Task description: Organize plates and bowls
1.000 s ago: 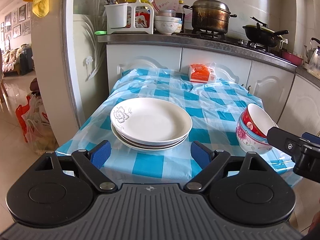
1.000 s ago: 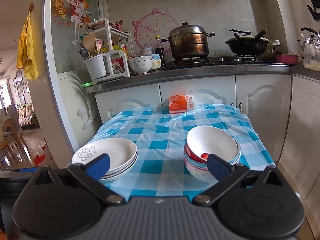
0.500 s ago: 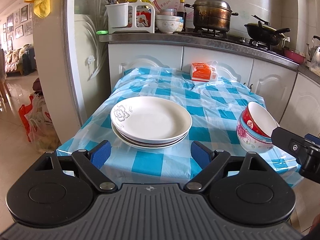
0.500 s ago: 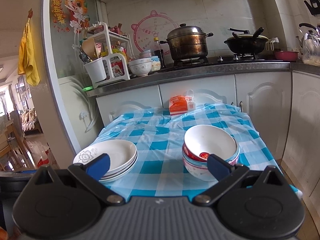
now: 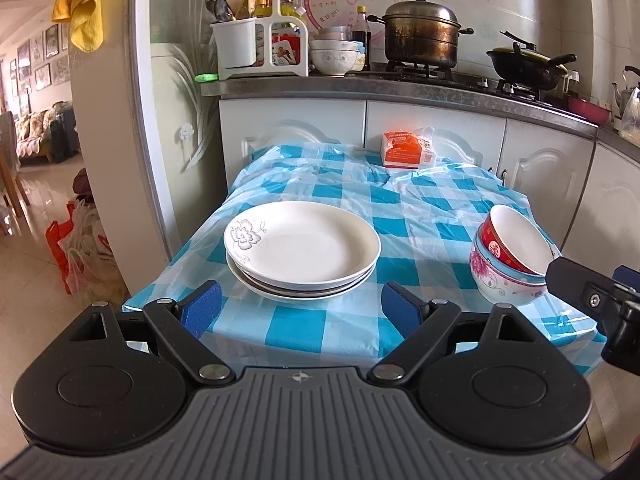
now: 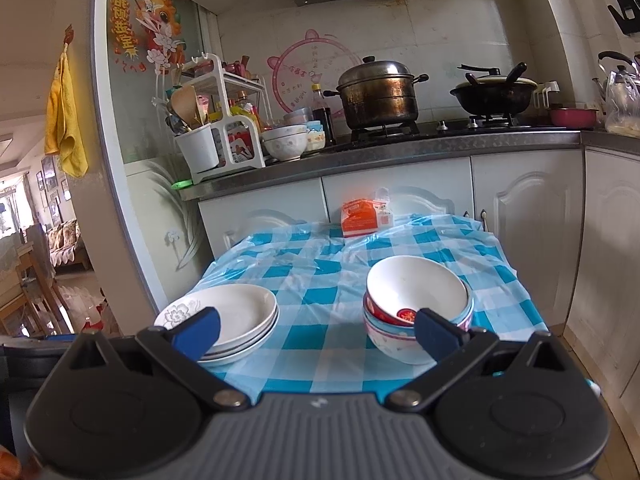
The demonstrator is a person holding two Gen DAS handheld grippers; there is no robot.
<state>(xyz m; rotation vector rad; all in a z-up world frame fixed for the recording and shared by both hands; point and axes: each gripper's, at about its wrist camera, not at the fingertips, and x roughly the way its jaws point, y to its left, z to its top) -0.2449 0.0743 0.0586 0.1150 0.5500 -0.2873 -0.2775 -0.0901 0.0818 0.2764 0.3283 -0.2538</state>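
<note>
A stack of white plates [image 5: 302, 254] with a grey flower on the top rim sits at the near left of the blue-checked table [image 5: 360, 184]. A stack of bowls [image 5: 510, 262], red one tilted on top, stands at the near right. My left gripper [image 5: 301, 307] hangs open just short of the table's front edge, facing the plates, nothing between its fingers. My right gripper [image 6: 316, 330] is open too, held back from the table, with the plates [image 6: 228, 320] by its left finger and the bowls [image 6: 416, 306] by its right finger.
An orange packet [image 5: 406, 150] lies at the table's far end against white cabinets. The counter behind holds a utensil rack [image 5: 256, 40], bowls [image 5: 334, 56], a large pot [image 5: 420, 36] and a black wok [image 5: 528, 66]. A wall pillar [image 5: 116, 140] and red bags [image 5: 80, 248] stand left.
Both grippers have drawn back and risen a little, so the table looks slightly farther and lower. The plates and bowls have not moved. Both jaws stay open.
</note>
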